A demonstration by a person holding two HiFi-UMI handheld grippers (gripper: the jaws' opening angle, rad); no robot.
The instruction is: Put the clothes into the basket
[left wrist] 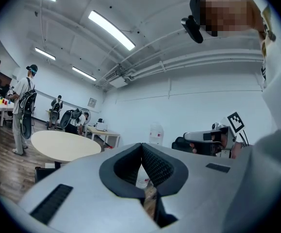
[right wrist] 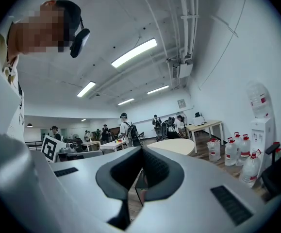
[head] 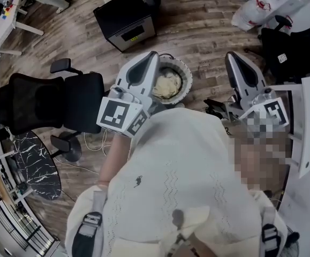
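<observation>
Clothes (head: 166, 85) are sitting bunched in the basket (head: 189, 75) on the floor, partly hiding behind my left gripper (head: 154, 54). It and my right gripper (head: 230, 55) are holding their fingers closed on nothing.

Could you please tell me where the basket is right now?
In the head view, the basket stands on the wooden floor at upper centre, showing just right of the left gripper and below the black box.
</observation>
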